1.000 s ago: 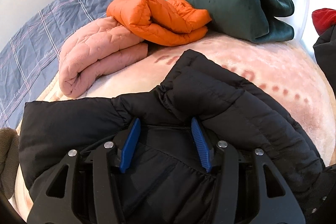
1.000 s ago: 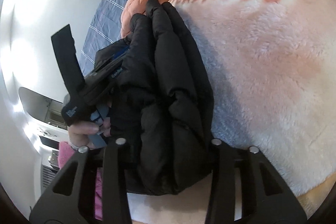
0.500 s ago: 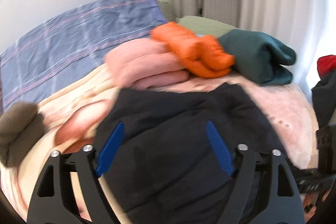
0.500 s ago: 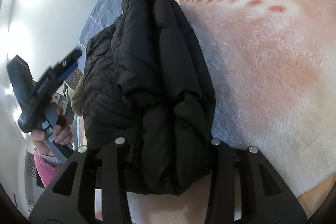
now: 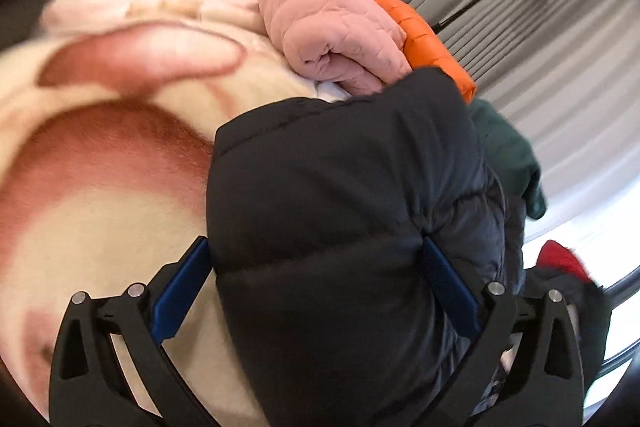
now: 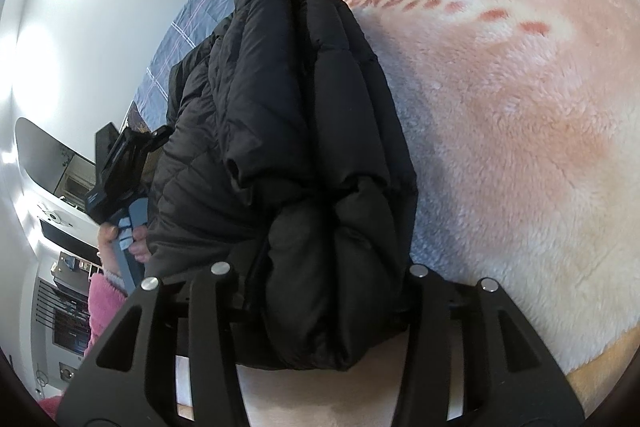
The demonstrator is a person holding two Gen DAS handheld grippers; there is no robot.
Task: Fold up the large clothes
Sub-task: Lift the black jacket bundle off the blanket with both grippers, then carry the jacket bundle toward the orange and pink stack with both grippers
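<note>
Both R gripper (image 6: 320, 291) fingers buried in black jacket (image 6: 304, 155), blanket (image 5: 100, 187) blurred

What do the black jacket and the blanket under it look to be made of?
Black jacket: looks like smooth, slightly shiny synthetic shell over puffy filling, judging by its stitched, bulging channels. Blanket: seemingly plush fleece, matte, with a visible fuzzy pile and a printed pink pattern.

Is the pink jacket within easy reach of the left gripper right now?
Probably not directly: the black jacket bulges between the opening left gripper jaws, and the pink jacket lies beyond it.
</note>
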